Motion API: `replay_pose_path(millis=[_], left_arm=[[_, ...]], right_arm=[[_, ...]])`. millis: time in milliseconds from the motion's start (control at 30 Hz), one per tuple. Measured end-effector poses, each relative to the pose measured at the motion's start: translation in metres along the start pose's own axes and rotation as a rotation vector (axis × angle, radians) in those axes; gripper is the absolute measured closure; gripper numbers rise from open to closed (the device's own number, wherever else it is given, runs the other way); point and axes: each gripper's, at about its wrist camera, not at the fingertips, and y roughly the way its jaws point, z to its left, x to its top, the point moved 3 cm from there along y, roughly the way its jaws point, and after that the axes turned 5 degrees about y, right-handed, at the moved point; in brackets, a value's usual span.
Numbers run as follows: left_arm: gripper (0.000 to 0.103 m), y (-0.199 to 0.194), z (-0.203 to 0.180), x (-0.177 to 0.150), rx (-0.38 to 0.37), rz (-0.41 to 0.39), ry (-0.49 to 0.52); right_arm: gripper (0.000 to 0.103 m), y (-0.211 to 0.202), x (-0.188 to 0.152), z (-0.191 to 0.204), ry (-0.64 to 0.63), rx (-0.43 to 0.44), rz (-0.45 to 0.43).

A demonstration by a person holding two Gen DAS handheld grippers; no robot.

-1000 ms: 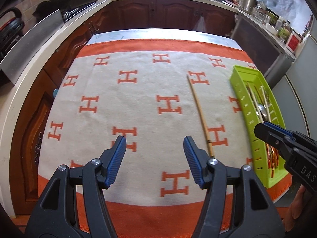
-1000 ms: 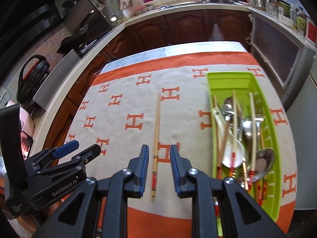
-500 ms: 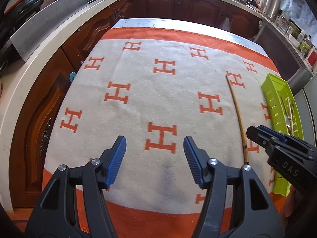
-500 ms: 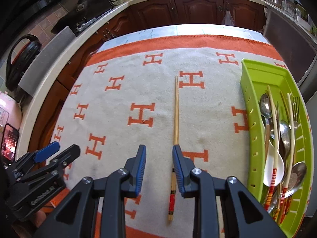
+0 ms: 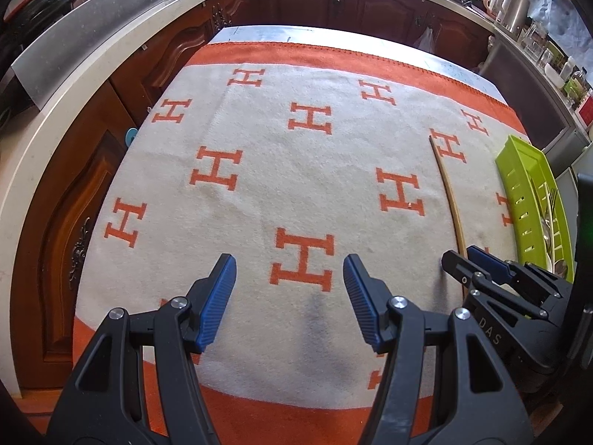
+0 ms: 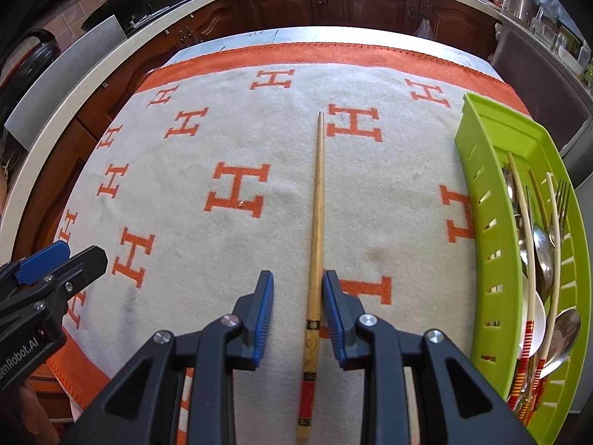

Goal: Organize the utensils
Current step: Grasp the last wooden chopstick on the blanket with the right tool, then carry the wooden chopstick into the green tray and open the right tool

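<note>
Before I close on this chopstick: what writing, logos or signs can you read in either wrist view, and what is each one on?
"DAS": on the body of the right gripper, left wrist view.
"enRobot.AI", first letters cut off by the frame edge: on the body of the left gripper, right wrist view.
"H", repeated in orange: woven into the blanket.
Chopstick: patterned bands near its thick end, too small to read.
Red label on the far right counter: blurred.

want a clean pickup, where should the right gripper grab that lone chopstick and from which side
Grip the chopstick on its thicker plain-wood part just ahead of the red-banded end, coming straight down from above. It lies flat on the blanket, and the right gripper already straddles that part, pads either side, not touching.
</note>
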Motion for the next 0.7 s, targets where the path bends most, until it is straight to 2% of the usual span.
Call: replay_pose_path(millis=[133,400,700], left_arm=[[0.046,0.0,-0.001,-0.001,-0.001,0.001,0.004],[0.046,-0.005,-0.012,-0.003,-0.019,-0.001,0.027],[0.044,-0.018,-0.031,-0.004,-0.055,-0.015,0.061]], right_arm=[[0.096,0.0,0.0,-0.007,0.027,-0.018,-0.016],[0.096,-0.007,-0.005,-0.015,0.063,0.051,-0.023],[0.096,-0.056,-0.012,-0.02,0.061,0.134,-0.093]])
